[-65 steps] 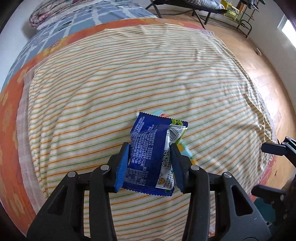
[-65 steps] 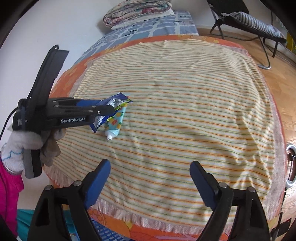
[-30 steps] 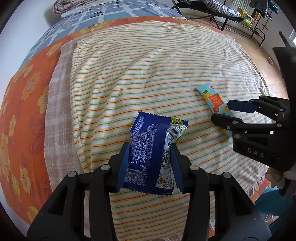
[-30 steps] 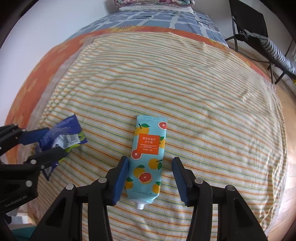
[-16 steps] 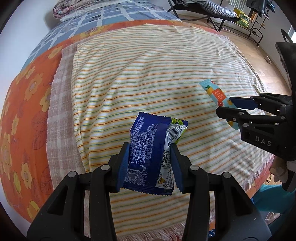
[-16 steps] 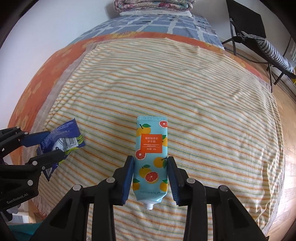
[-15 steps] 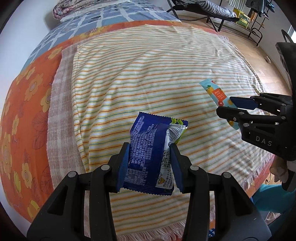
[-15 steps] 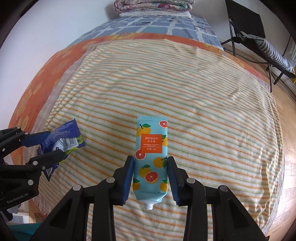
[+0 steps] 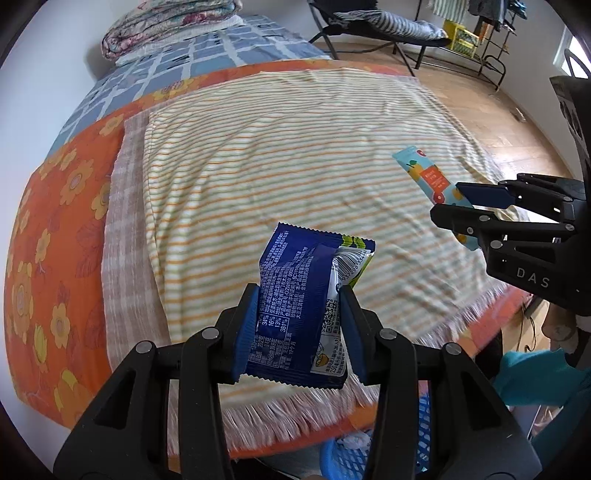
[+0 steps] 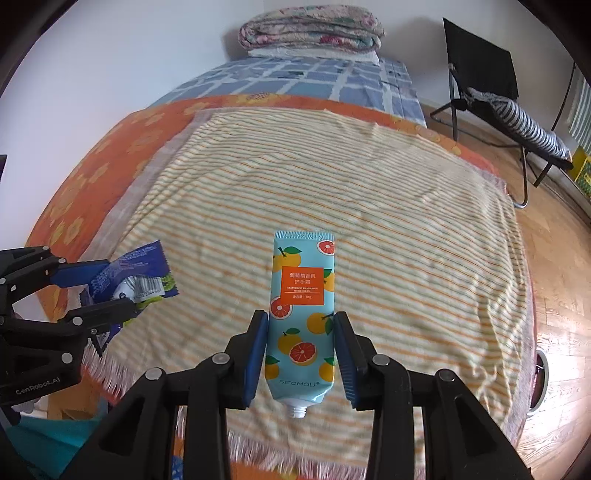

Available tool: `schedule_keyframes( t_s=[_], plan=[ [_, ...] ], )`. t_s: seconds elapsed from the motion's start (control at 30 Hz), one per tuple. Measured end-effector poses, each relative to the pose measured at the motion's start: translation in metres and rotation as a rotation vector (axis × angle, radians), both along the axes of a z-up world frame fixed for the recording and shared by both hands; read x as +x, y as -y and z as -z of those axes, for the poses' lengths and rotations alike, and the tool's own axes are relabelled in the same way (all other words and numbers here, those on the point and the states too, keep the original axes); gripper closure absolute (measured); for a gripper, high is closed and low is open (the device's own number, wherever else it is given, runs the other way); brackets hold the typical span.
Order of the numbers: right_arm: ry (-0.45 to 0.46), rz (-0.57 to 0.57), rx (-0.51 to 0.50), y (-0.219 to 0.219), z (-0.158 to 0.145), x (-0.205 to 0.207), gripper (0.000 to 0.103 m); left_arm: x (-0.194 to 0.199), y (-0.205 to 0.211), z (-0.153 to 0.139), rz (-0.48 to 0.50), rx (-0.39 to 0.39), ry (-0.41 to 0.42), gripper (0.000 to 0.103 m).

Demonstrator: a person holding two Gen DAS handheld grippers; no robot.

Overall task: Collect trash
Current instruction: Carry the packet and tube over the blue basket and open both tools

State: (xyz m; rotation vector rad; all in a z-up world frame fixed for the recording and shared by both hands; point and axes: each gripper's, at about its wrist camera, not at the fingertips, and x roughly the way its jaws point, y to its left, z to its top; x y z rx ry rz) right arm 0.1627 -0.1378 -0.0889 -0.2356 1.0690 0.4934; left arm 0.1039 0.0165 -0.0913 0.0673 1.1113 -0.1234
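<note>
My left gripper [image 9: 297,332] is shut on a crumpled blue snack wrapper [image 9: 301,299] and holds it above the near edge of the striped blanket [image 9: 295,147]. My right gripper [image 10: 300,354] is shut on a light blue hand cream tube [image 10: 301,314] printed with oranges, cap end toward the camera, lifted off the blanket [image 10: 369,192]. In the left wrist view the right gripper [image 9: 476,206] and the tube [image 9: 428,177] show at the right. At the left of the right wrist view, the left gripper [image 10: 99,288] grips the wrapper [image 10: 136,273].
The bed has an orange flowered cover [image 9: 55,221] and folded quilts [image 10: 310,29] at its head. A blue basket [image 9: 343,458] sits below the bed's near edge. A folding chair [image 10: 491,99] stands on the wooden floor [image 10: 561,314] to the right.
The right gripper closed on the tube and lifted it off the blanket. Both grippers rose and drew back toward the bed's near edge, each keeping its item.
</note>
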Motion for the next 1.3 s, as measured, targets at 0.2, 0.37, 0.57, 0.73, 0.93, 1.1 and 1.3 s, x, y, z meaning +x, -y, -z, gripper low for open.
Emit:
schedule_keyframes(
  t_s=[0.2, 0.37, 0.57, 0.73, 0.93, 1.1, 1.3],
  plan=[
    [0.015, -0.042, 0.012, 0.011, -0.011, -0.041, 0.066, -0.038, 0.016, -0.007, 0.037, -0.004, 0.015, 0.059],
    [0.0, -0.066, 0.042, 0.024, -0.016, -0.073, 0.066, -0.07, 0.024, -0.005, 0.059, -0.042, 0.007, 0.059],
    [-0.032, -0.099, 0.073, 0.04, -0.015, -0.11, 0.066, -0.106, 0.037, -0.001, 0.096, -0.085, -0.012, 0.059],
    [-0.057, -0.123, 0.081, 0.051, -0.009, -0.141, 0.066, -0.133, 0.049, 0.004, 0.119, -0.117, -0.03, 0.059],
    [-0.088, -0.14, 0.094, 0.061, 0.0, -0.167, 0.066, -0.155, 0.061, 0.014, 0.139, -0.14, -0.054, 0.059],
    [-0.119, -0.137, 0.101, 0.07, 0.008, -0.181, 0.066, -0.168, 0.065, 0.021, 0.142, -0.146, -0.064, 0.059],
    [-0.156, -0.129, 0.107, 0.075, 0.021, -0.195, 0.066, -0.178, 0.068, 0.03, 0.145, -0.142, -0.081, 0.059]
  ],
)
